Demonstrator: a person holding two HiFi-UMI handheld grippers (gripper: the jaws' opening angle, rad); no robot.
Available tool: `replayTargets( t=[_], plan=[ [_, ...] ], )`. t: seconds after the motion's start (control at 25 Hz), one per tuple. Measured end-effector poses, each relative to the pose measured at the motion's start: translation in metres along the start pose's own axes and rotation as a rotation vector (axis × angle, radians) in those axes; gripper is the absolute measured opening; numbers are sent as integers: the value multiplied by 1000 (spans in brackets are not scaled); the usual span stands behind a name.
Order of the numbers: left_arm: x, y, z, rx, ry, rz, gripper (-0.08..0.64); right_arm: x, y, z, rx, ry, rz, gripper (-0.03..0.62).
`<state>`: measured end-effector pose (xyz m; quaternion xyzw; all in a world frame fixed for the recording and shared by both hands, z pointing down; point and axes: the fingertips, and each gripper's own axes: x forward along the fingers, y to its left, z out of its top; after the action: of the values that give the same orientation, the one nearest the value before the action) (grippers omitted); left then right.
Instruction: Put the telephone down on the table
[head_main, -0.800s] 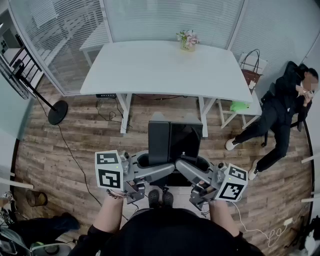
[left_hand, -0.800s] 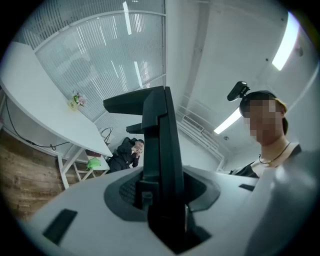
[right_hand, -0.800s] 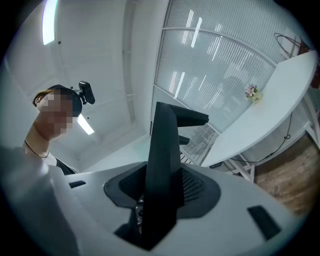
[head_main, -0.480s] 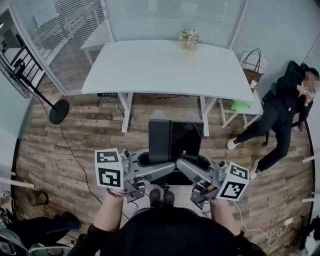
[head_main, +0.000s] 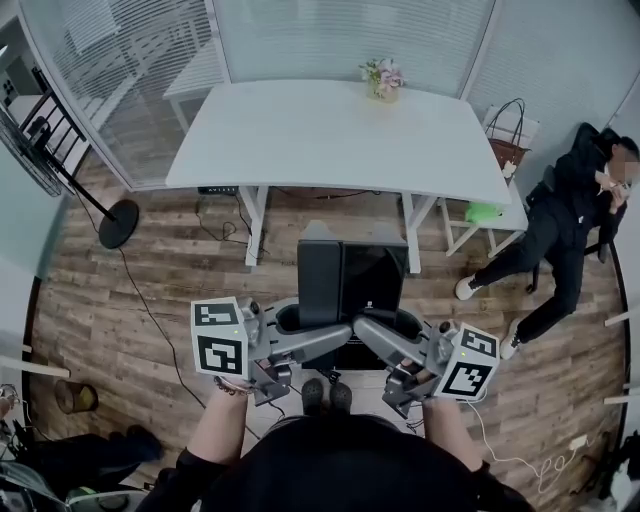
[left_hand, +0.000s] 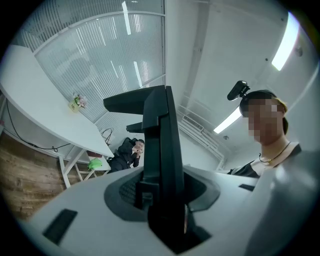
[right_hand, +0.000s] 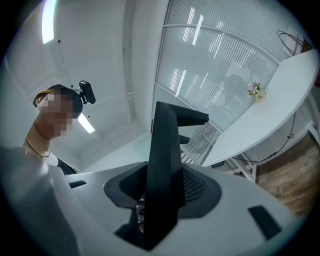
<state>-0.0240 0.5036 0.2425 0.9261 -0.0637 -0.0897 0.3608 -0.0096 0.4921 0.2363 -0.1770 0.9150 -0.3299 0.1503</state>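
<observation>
Telephone (head_main: 345, 275) | clamped in our left gripper (head_main: 332, 340) and right gripper (head_main: 370, 335) jaws, short of worktop's (head_main: 330, 140) near edge | flowers (head_main: 378, 78) at far edge | seated person (head_main: 565, 225): head, left gripper views only.

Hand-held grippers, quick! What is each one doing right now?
Left hand-held gripper: closed on the black telephone.
Right hand-held gripper: closed on the same telephone.

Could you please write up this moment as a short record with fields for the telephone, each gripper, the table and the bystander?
telephone: black, boxy, held above the wooden floor, short of the table
left gripper: shut on the telephone from the left
right gripper: shut on it from the right
table: white, vase of flowers near its far edge
bystander: person in dark clothes, seated at far right
</observation>
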Motion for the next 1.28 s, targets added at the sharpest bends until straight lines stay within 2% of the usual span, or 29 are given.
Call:
replayTargets(
  t=[0.4, 0.68, 1.28],
  plan=[
    [-27, 1, -2, 14, 1, -16, 181, 20, 7, -17, -25, 7, 0, 164],
    [-55, -4, -13, -8, 4, -27, 181, 34, 20, -40, -25, 11, -16, 163],
    [-34, 21, 15, 22, 36, -35, 181, 40, -8, -8, -51, -17, -9, 163]
  ],
)
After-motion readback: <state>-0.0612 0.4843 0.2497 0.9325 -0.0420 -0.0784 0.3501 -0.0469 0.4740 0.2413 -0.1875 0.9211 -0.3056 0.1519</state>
